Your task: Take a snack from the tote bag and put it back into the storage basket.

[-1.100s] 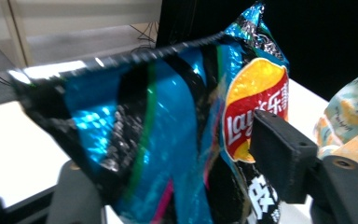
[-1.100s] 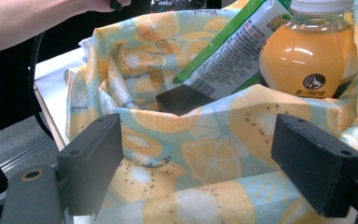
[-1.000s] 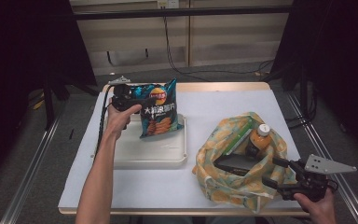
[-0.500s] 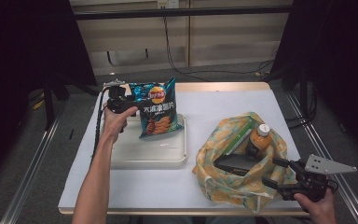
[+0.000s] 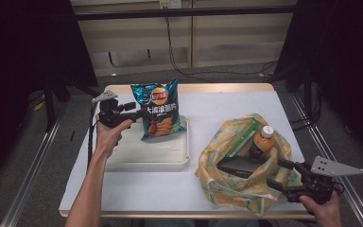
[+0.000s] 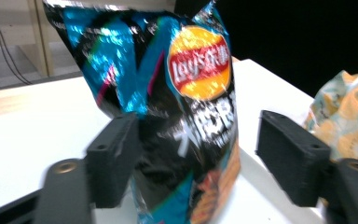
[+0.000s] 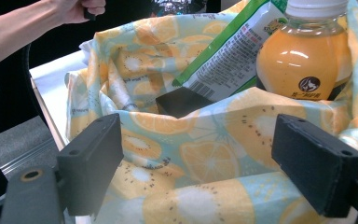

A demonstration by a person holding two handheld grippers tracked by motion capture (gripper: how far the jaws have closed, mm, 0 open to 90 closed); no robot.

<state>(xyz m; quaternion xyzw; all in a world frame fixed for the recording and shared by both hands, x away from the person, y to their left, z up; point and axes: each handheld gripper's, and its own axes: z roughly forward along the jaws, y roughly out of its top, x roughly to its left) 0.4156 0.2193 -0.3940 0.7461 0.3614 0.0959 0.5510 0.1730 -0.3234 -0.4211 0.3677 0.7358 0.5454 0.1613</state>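
The left gripper (image 5: 139, 112) has its jaws parted and just closing in, one pad against the upright chip bag (image 5: 159, 109), the other clear of it. The bag stands in the white tray (image 5: 151, 158). The right gripper (image 5: 276, 176) holds its jaws wide at the fruit-print cloth bag (image 5: 238, 189), gripping nothing.

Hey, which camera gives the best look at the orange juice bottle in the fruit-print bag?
The right gripper view: the juice bottle is close and sharp, with its white cap and round logo readable above the fruit-print bag. In the high view the bottle is small, only its cap and shoulder clearing the bag.
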